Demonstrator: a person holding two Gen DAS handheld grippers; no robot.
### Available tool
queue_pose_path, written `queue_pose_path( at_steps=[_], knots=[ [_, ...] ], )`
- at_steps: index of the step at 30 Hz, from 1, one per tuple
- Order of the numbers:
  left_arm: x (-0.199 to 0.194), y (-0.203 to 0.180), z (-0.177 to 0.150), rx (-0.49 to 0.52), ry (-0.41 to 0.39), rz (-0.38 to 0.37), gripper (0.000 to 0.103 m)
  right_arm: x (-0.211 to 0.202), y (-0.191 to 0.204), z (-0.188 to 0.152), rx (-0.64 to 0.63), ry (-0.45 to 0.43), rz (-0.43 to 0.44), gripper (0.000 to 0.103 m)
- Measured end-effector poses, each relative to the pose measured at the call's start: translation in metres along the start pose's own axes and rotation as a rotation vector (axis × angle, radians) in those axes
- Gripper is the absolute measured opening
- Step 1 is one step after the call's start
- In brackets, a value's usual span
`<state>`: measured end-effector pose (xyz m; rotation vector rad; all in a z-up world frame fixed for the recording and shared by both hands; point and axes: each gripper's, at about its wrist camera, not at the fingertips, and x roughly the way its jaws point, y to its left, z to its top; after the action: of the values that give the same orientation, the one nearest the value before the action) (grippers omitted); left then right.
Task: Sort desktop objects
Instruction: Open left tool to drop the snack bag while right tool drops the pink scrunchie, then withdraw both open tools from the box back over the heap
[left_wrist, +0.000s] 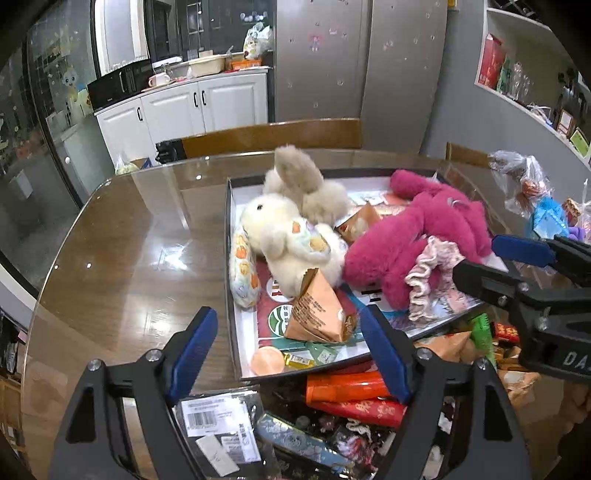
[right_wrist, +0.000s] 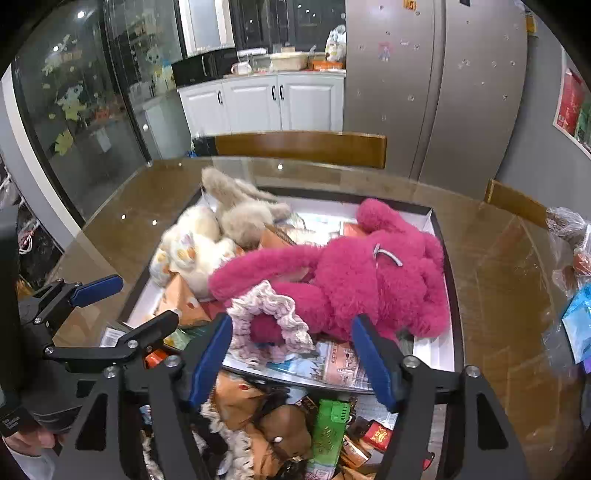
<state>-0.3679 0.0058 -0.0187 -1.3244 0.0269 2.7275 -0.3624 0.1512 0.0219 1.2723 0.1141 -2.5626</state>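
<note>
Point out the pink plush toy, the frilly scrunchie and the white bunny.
pink plush toy (right_wrist: 369, 273), right wrist view, on its furry body.
frilly scrunchie (right_wrist: 291, 319), right wrist view, on its ruffled right edge.
white bunny (left_wrist: 273, 218), left wrist view, on its head.

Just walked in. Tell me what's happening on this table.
A person holds a gripper in each hand over a shallow box that holds soft toys and snack packets. Both the left gripper and right gripper are open and empty. The right one hovers near a frilly scrunchie beside the pink plush; the white plush lies farther left.
</note>
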Motion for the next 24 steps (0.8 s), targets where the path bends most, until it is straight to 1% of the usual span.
queue_pose_path(
  at_steps=[5, 13, 18, 21, 24],
  knots=[
    [-0.013, 0.0, 0.0, 0.01, -0.026, -0.002, 0.082, -0.011, 0.005, -0.001, -0.002, -0.013, -0.002, 0.07],
    [-0.027, -0.003, -0.005, 0.013, -0.03, -0.011, 0.082, -0.029, 0.014, -0.005, -0.014, -0.036, 0.013, 0.07],
    [-0.049, -0.004, -0.011, 0.008, -0.056, -0.017, 0.082, -0.052, 0.018, -0.01, -0.009, -0.069, 0.004, 0.07],
    [-0.069, -0.008, -0.016, 0.019, -0.083, -0.032, 0.082, -0.067, 0.021, -0.014, -0.016, -0.092, -0.007, 0.07],
    [-0.088, -0.012, -0.021, 0.039, -0.105, -0.005, 0.082, -0.083, 0.026, -0.02, -0.025, -0.112, -0.028, 0.07]
  ],
)
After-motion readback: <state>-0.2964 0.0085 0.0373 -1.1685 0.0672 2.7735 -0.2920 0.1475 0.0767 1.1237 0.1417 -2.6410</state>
